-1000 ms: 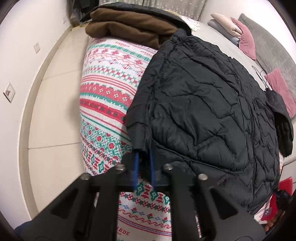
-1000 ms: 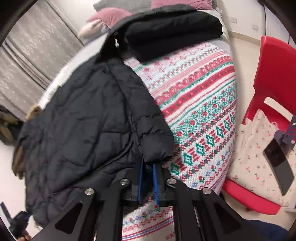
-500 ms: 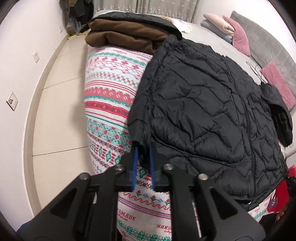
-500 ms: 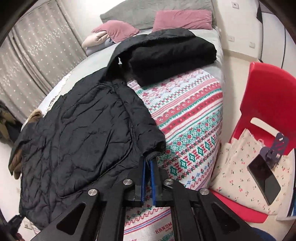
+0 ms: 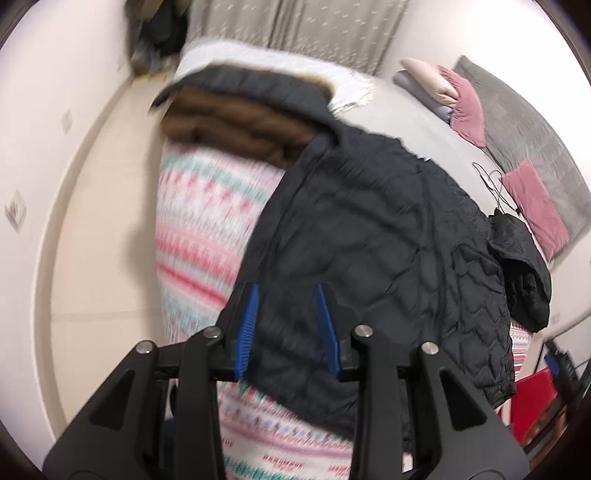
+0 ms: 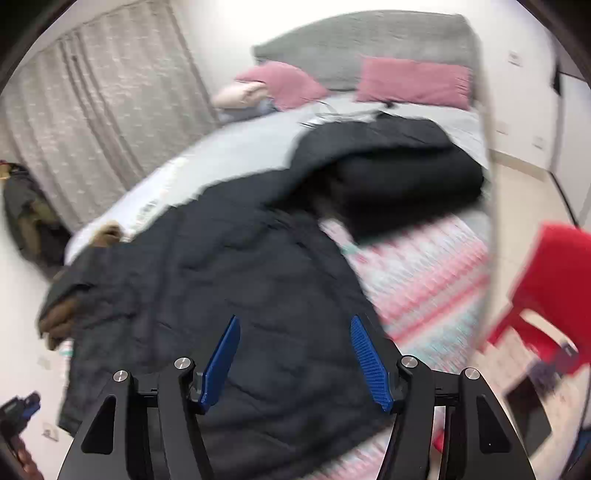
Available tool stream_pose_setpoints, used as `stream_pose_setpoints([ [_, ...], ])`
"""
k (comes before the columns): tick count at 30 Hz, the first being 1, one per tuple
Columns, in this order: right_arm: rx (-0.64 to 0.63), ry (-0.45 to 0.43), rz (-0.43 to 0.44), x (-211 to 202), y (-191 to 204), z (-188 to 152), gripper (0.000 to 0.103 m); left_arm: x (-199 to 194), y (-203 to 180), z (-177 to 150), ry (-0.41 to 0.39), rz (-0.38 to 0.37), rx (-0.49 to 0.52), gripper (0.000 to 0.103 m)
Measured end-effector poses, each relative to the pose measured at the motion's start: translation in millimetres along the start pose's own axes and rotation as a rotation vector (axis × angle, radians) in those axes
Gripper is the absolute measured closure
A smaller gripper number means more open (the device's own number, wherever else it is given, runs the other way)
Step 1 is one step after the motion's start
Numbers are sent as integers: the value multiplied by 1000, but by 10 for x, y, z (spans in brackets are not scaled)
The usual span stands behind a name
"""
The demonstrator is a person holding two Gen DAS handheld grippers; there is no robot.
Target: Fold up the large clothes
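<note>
Left wrist view: left gripper (image 5: 286,326) above the near edge of the bed, jaws parted and just been opening, blue pads (image 5: 246,328) clear of the cloth, nothing grasped. Below, black puffer jacket (image 5: 369,240) spread flat across a patterned red, green and white blanket (image 5: 207,221), hem hanging over the near edge. Beyond it a folded brown garment (image 5: 236,125) with a dark coat on top; past that a grey sheet (image 5: 406,107), pink pillows (image 5: 469,107), grey headboard, pale curtain (image 5: 295,26), beige floor tiles at left.

Right wrist view, blurred: right gripper (image 6: 295,363) likewise released, jaws wide and just been opening, jacket lying beneath untouched. Folded black garment (image 6: 402,184) beside the jacket's collar, red chair (image 6: 550,273) off the bed's right side.
</note>
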State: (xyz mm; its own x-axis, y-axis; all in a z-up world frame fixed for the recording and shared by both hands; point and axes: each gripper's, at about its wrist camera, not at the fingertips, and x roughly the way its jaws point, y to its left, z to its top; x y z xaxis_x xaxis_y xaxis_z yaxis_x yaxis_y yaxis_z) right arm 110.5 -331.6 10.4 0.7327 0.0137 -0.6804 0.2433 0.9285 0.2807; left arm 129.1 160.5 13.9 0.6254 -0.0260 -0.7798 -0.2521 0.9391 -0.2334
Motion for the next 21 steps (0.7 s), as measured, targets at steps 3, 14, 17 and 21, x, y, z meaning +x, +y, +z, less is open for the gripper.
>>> stream_pose_setpoints([
  [3,-39,27,34,234,202,200,32,44,-278,257,-9,-17,58,44],
  [14,-209,324,21,1479,514,240,32,1255,-810,327,145,-100,168,43],
  [17,-207,407,-22,1735,429,144,32,1468,-843,235,204,-87,168,43],
  [21,-198,450,-38,1840,364,139,32,1659,-808,157,295,-36,179,43],
])
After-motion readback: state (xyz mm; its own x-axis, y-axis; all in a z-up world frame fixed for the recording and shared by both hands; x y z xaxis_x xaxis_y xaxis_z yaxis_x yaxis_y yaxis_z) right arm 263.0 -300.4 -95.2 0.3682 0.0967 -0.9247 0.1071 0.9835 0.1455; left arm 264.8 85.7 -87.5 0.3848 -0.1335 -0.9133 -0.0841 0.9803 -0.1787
